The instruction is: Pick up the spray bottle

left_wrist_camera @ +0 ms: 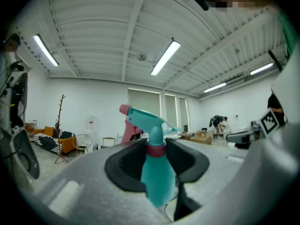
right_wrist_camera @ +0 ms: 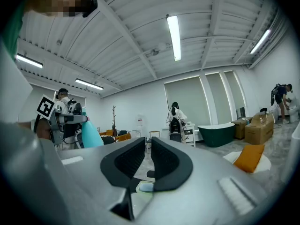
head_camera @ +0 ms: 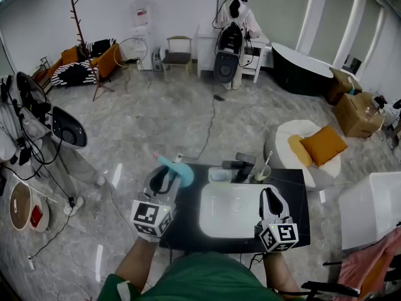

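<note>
A teal spray bottle [head_camera: 180,172] with a pink nozzle tip hangs over the left end of the black counter [head_camera: 299,193], held in my left gripper [head_camera: 165,177]. In the left gripper view the black pads close on both sides of the spray bottle [left_wrist_camera: 157,177] at its dark pink collar, the trigger head pointing away and up. My right gripper [head_camera: 270,198] hovers over the right edge of the white basin [head_camera: 220,221], its jaws together with only a thin slit and nothing held. The right gripper view shows the spray bottle [right_wrist_camera: 90,134] at far left.
On the counter's back edge stand a dark faucet [head_camera: 242,163], a small dish [head_camera: 219,174] and a cup [head_camera: 261,173] with a toothbrush. A white pouf with an orange cushion [head_camera: 322,145] and a white box [head_camera: 369,209] stand to the right. A person [head_camera: 239,17] works at the far wall.
</note>
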Available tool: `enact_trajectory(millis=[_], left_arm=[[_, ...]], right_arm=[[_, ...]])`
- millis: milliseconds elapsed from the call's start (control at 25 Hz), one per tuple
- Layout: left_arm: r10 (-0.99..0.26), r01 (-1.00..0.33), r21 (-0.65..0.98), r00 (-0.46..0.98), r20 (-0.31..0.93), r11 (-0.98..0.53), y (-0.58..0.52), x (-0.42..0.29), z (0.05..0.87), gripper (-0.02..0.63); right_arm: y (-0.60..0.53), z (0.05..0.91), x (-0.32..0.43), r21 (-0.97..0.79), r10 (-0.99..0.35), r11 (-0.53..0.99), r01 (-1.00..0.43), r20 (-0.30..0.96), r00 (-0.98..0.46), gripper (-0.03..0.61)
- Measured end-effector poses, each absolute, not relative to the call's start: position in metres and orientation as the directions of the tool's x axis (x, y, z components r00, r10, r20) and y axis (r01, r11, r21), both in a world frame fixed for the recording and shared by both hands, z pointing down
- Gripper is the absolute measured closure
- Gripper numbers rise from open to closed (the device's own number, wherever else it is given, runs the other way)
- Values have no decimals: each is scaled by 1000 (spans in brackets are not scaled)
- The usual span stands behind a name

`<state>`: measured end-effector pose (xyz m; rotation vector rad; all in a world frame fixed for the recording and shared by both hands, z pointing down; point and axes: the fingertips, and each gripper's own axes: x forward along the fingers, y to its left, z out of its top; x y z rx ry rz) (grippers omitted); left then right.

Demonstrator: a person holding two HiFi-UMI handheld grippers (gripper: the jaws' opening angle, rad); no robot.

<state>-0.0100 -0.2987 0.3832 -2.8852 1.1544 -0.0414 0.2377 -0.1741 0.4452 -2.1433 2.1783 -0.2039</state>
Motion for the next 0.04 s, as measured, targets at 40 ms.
enact_trajectory(millis=[40], left_arm=[[-689, -689, -42, 724, 12, -724, -299, -11, 383, 482]], right_arm=[[-174, 445, 236, -150, -999, 12, -989, 37, -18, 537]])
